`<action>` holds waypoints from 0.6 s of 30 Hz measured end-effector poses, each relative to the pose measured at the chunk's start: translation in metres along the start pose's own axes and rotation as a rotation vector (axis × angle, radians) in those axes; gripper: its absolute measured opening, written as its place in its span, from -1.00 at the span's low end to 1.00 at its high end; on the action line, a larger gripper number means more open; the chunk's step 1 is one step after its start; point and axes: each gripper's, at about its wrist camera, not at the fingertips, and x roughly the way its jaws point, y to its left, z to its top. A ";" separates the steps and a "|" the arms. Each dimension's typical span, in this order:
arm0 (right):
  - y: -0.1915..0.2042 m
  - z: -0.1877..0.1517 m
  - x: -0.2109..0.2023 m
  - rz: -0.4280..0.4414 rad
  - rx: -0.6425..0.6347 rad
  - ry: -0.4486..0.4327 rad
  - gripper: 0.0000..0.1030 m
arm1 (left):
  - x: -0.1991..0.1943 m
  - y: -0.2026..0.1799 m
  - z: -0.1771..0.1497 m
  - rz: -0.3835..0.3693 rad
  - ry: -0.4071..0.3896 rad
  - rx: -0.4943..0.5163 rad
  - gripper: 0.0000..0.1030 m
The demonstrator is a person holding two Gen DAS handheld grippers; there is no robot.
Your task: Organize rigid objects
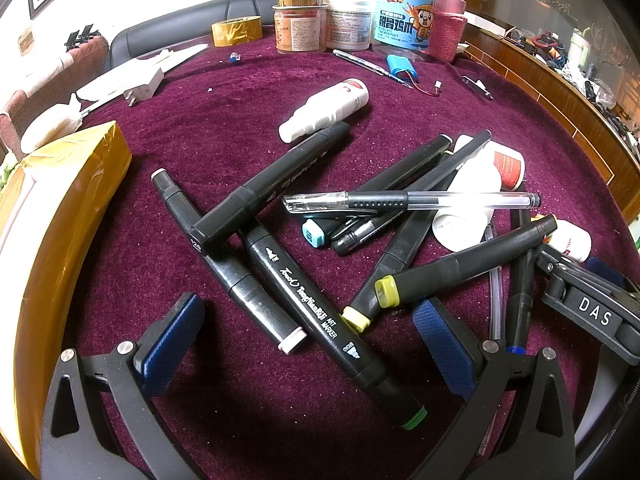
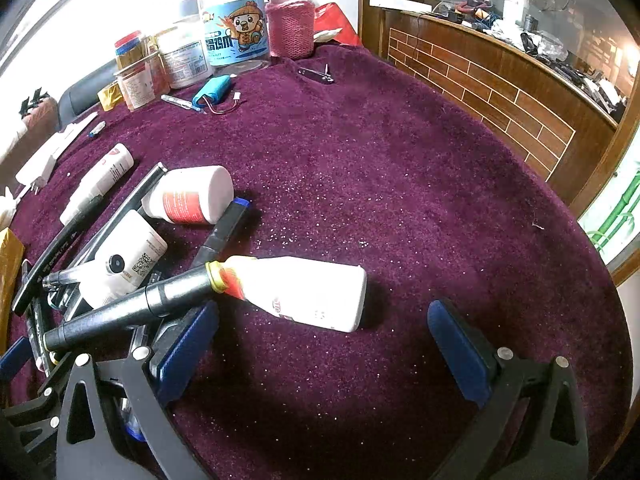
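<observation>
A heap of black art markers (image 1: 304,300) lies on the purple cloth, with a clear gel pen (image 1: 412,200) across it. White bottles lie around: one at the back (image 1: 328,110), two at the right (image 1: 472,200). My left gripper (image 1: 308,344) is open, low over the markers, holding nothing. My right gripper (image 2: 320,344) is open and empty just in front of a white bottle (image 2: 304,292) with a red neck, lying on its side. A yellow-tipped marker (image 2: 132,304) rests against that bottle. The right gripper's body also shows in the left wrist view (image 1: 592,312).
A gold-taped box (image 1: 60,208) stands at the left. Jars (image 1: 404,12), tape rolls (image 1: 236,32), a pink-sleeved flask (image 2: 290,20) and a blue battery pack (image 1: 402,68) line the back. A wooden counter (image 2: 500,80) borders the table on the right.
</observation>
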 end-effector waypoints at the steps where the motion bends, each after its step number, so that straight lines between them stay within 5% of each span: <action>1: 0.000 0.000 0.000 -0.001 0.000 0.000 0.97 | 0.000 0.000 0.000 0.000 0.000 0.000 1.00; 6: 0.001 0.000 -0.001 -0.001 0.000 0.000 0.97 | 0.000 0.000 0.000 0.000 0.005 0.003 1.00; 12: 0.004 0.001 -0.003 -0.003 -0.001 -0.001 0.97 | -0.006 0.006 -0.008 -0.080 0.098 0.115 1.00; 18: -0.009 0.005 -0.001 0.068 -0.035 0.028 0.98 | -0.018 0.007 -0.023 -0.059 0.073 0.110 1.00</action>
